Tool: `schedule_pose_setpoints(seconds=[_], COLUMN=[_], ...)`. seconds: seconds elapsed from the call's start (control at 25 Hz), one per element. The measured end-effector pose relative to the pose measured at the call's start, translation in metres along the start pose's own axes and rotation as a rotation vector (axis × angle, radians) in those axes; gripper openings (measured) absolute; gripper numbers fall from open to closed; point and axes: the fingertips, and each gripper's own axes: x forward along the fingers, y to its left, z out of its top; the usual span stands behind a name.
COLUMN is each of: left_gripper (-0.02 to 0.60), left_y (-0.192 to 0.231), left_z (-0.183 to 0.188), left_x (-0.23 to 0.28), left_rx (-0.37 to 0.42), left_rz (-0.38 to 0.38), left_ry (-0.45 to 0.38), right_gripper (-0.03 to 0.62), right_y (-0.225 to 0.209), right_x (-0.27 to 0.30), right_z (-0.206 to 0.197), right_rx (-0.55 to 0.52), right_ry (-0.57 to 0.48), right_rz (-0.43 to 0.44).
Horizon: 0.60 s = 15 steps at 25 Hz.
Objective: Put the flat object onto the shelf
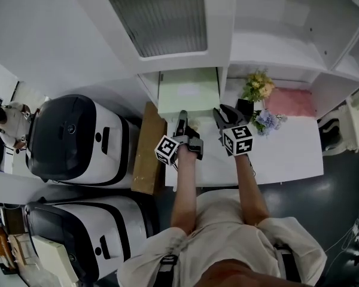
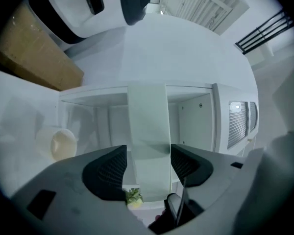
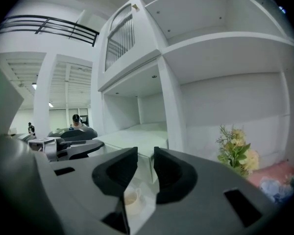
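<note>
The flat object (image 1: 188, 93) is a pale green, thin box lying half inside the low opening of the white shelf unit (image 1: 269, 46). My left gripper (image 1: 182, 115) is shut on its near edge. In the left gripper view the box (image 2: 148, 126) stands edge-on between the two pads, which press on both its sides, around the left gripper (image 2: 148, 153). My right gripper (image 1: 222, 115) hovers at the box's near right corner. In the right gripper view its jaws stand a little apart at the right gripper (image 3: 145, 155), with the box's corner (image 3: 137, 133) beyond the gap and nothing pressed between the pads.
A cream cup (image 2: 62, 143) sits in the shelf compartment left of the box. Yellow flowers (image 1: 258, 87), blue flowers (image 1: 267, 120) and a pink cloth (image 1: 290, 102) lie on the white table (image 1: 287, 154). A cardboard slab (image 1: 146, 151) and black-and-white machines (image 1: 72, 139) stand at the left.
</note>
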Motion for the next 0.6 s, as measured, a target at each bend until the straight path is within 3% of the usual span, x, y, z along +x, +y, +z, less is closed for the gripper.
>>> schedule_pose_setpoints(seconds=[0.12, 0.2, 0.6], left_gripper=[0.272, 0.272, 0.272], left_y=[0.000, -0.007, -0.070], left_z=[0.015, 0.025, 0.023], left_x=[-0.023, -0.037, -0.105], left_rx=[0.067, 0.152, 0.869], left_rz=[0.015, 0.017, 0.022], left_ry=[-0.028, -0.036, -0.001], right_gripper=[0.144, 0.144, 0.137], right_y=[0.003, 0.009, 0.050], right_x=[-0.009, -0.015, -0.067], right_z=[-0.001, -0.003, -0.020], right_rx=[-0.009, -0.001, 0.024], right_ry=[-0.008, -0.011, -0.045], right_rz=[-0.010, -0.001, 0.015])
